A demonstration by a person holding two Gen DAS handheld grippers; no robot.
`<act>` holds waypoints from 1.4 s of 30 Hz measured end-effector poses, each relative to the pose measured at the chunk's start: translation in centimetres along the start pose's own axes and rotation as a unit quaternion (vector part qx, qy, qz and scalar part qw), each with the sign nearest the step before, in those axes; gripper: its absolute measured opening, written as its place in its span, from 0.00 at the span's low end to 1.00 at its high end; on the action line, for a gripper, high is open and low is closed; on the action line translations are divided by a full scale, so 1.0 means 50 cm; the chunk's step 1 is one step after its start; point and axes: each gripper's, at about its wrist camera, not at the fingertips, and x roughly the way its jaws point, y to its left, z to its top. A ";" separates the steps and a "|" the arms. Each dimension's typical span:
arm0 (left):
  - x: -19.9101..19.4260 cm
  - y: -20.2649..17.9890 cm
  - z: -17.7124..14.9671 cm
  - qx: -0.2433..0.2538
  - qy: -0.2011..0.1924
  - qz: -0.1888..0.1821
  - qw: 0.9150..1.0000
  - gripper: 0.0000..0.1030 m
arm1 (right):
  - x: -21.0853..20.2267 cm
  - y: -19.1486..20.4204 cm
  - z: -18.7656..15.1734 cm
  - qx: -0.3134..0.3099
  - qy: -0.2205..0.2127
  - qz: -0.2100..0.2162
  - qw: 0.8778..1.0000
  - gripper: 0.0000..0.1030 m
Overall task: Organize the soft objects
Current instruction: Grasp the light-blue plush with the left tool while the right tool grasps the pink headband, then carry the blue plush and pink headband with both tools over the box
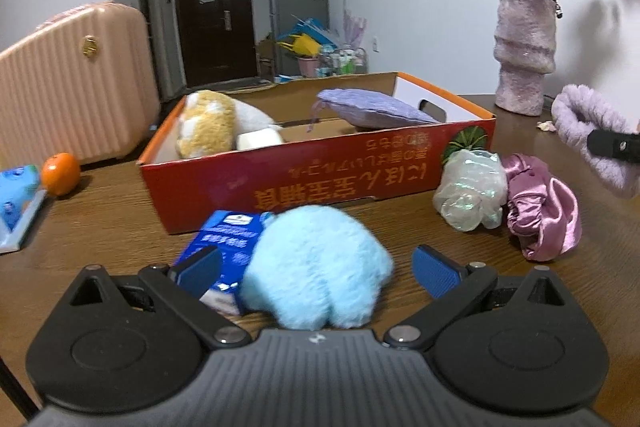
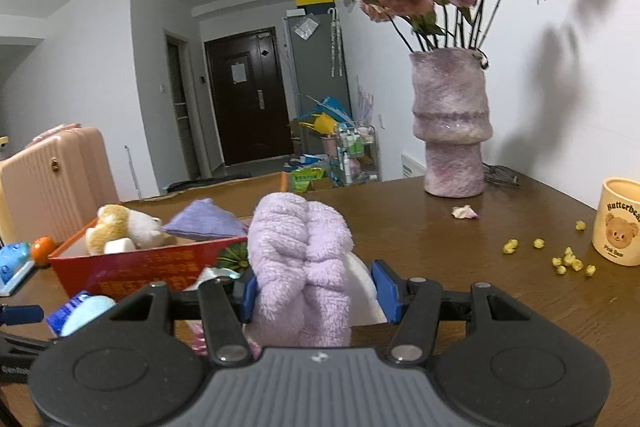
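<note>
A red cardboard box (image 1: 304,183) stands open on the wooden table; inside are a yellow-and-white plush toy (image 1: 208,123), a white block (image 1: 260,139) and a purple cushion (image 1: 372,109). My left gripper (image 1: 318,271) is open low over the table. A light-blue fluffy ball (image 1: 316,267) lies between its fingers, clear of the right pad. My right gripper (image 2: 316,291) is shut on a lilac fluffy cloth (image 2: 300,259), held above the table to the right of the box (image 2: 132,267). An iridescent white pouch (image 1: 468,195) and a pink satin piece (image 1: 540,215) lie by the box's right end.
A blue carton (image 1: 224,239) lies against the fluffy ball. An orange (image 1: 60,173) and a blue object (image 1: 16,195) sit at the left, before a pink suitcase (image 1: 76,87). A vase of dried roses (image 2: 452,123), a bear mug (image 2: 620,223) and yellow crumbs (image 2: 568,261) occupy the right.
</note>
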 end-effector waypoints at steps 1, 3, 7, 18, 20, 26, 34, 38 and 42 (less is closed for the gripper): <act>0.006 0.000 0.002 -0.001 0.003 -0.005 1.000 1.00 | 0.002 -0.004 -0.002 0.000 0.002 -0.002 1.000 0.54; 0.018 0.001 0.005 -0.004 0.013 -0.017 1.000 1.00 | 0.007 -0.009 -0.005 -0.003 0.006 -0.007 1.000 0.54; 0.042 0.009 0.010 -0.016 0.036 -0.028 0.999 1.00 | 0.019 -0.016 -0.010 -0.012 0.015 -0.010 1.000 0.54; 0.072 0.002 0.020 -0.008 0.048 -0.041 0.998 0.98 | 0.034 -0.017 -0.024 -0.016 0.033 0.002 0.999 0.54; 0.083 0.002 0.021 -0.015 0.064 -0.059 0.996 0.90 | 0.034 -0.017 -0.025 -0.016 0.036 0.004 0.999 0.54; 0.104 0.000 0.021 -0.022 0.081 -0.060 0.995 0.89 | 0.034 -0.016 -0.026 -0.016 0.036 0.004 0.999 0.54; 0.116 -0.013 0.024 -0.006 0.075 -0.036 0.997 0.78 | 0.038 -0.012 -0.026 -0.022 0.037 0.003 0.999 0.54; 0.112 -0.017 0.022 0.000 0.070 -0.034 0.997 0.75 | 0.035 -0.007 -0.028 -0.028 0.032 -0.001 0.999 0.54; 0.108 -0.019 0.023 0.003 0.062 -0.022 0.998 0.75 | 0.032 -0.001 -0.028 -0.035 0.025 -0.004 0.999 0.54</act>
